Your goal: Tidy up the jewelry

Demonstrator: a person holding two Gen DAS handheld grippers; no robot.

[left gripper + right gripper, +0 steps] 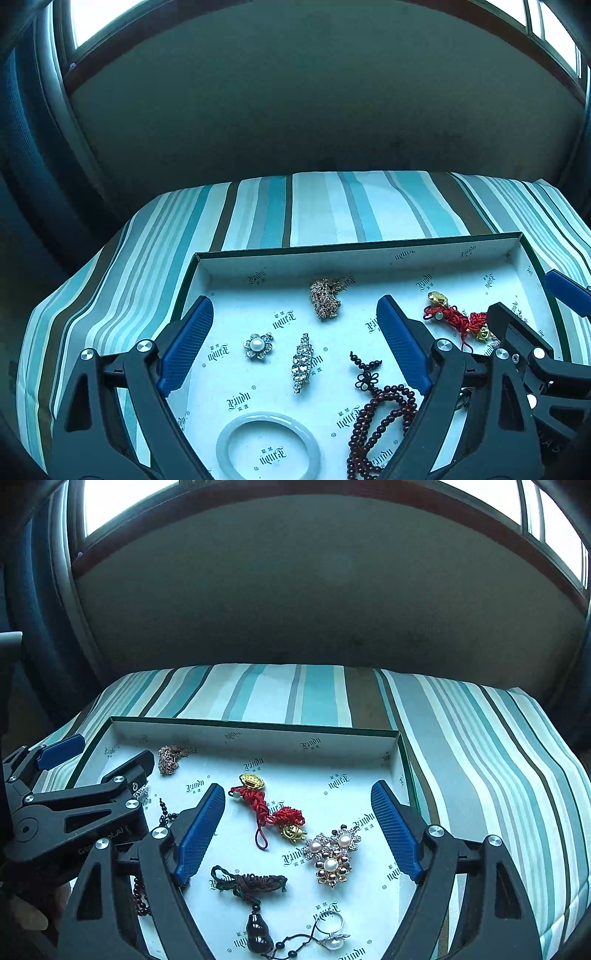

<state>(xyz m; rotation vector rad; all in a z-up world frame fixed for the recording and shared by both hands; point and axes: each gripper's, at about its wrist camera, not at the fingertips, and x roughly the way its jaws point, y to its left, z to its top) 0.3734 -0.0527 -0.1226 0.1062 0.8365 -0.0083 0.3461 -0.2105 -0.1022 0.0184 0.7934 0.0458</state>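
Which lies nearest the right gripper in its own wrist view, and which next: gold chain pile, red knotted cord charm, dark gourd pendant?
From the right gripper:
1. Red knotted cord charm, between the open fingers.
2. Dark gourd pendant, bottom edge.
3. Gold chain pile, far left corner.

A striped cloth (332, 210) in teal, white, grey and brown covers the whole surface and falls over its far edge at twelve o'clock. Directly on it lies a shallow white box lid (362, 254) with a dark green rim.
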